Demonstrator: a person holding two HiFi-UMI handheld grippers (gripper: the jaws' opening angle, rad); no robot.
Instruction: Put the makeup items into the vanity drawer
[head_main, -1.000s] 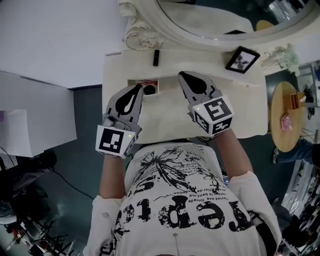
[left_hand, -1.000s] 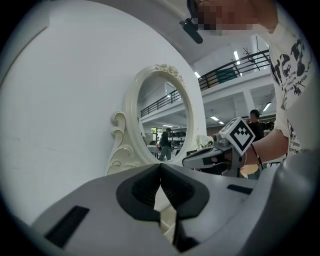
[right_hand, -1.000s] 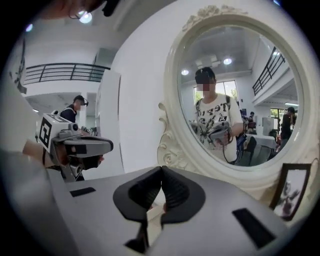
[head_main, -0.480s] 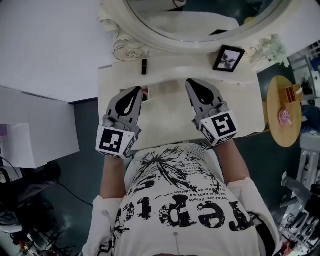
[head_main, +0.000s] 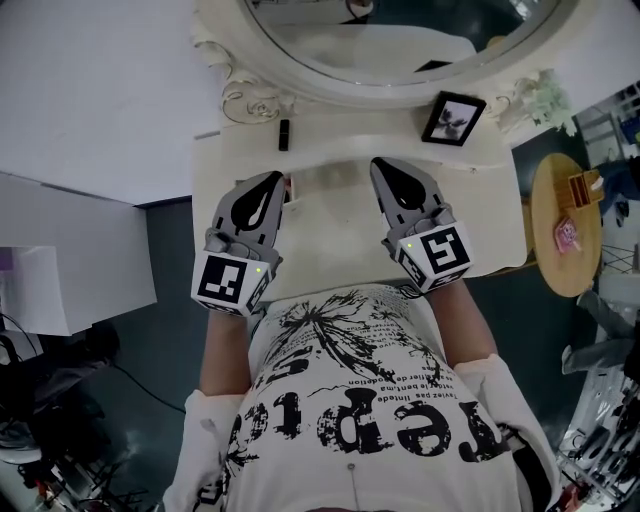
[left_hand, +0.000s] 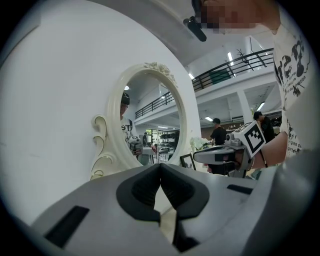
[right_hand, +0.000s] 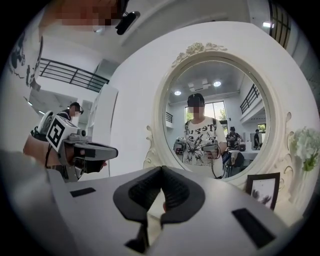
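Cream table (head_main: 480, 230) bore a black tube (head_main: 284, 134) and a picture frame (head_main: 453, 118). Left gripper (head_main: 272, 181) and right gripper (head_main: 379, 166) hung above it — both pairs of jaws pressed fully together.

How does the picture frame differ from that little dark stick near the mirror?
The picture frame is broad, squarish, with a pale picture inside; the dark stick is slim and plain. The frame stands at the mirror's right, the stick at its left. Both are dark, on the vanity top.

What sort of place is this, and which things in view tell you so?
Likely a vanity station staged in a large hall: ornate oval mirror, cream vanity top, framed picture.
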